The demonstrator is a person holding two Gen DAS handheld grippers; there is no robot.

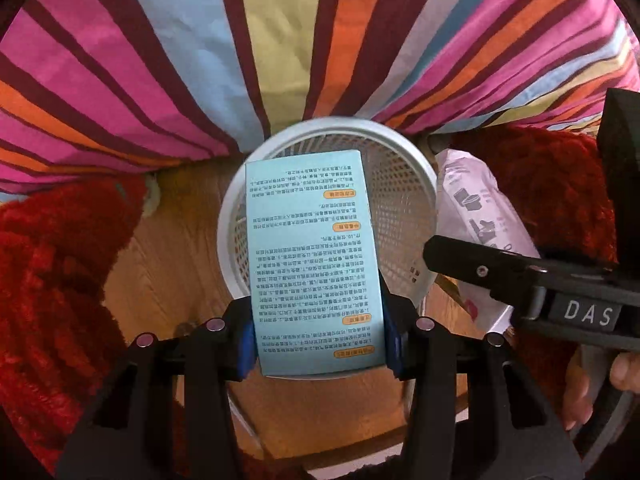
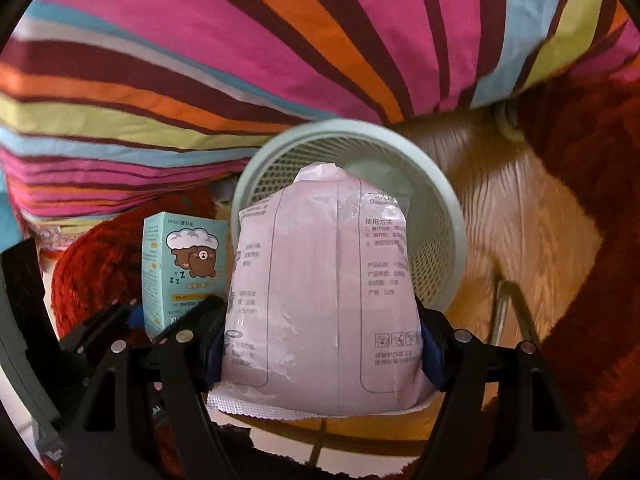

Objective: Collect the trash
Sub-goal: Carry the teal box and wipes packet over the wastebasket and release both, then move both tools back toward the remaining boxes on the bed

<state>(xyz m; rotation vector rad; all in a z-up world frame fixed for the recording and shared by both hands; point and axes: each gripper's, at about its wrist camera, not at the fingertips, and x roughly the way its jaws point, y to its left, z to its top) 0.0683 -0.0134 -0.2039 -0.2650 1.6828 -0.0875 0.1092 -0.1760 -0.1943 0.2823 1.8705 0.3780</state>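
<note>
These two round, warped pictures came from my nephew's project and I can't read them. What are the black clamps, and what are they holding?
Each picture comes from a wide-angle camera mounted on a hand-held two-finger clamp; a person carries one in each hand. The left gripper is shut on a flat light-blue cardboard box printed with text. The right gripper is shut on a soft pale-pink plastic packet. Both hang over a round pale perforated plastic wastebasket standing on a wooden floor, beside striped multicoloured bedding and a red fluffy rug. Each view also catches the other clamp at its edge.
</note>
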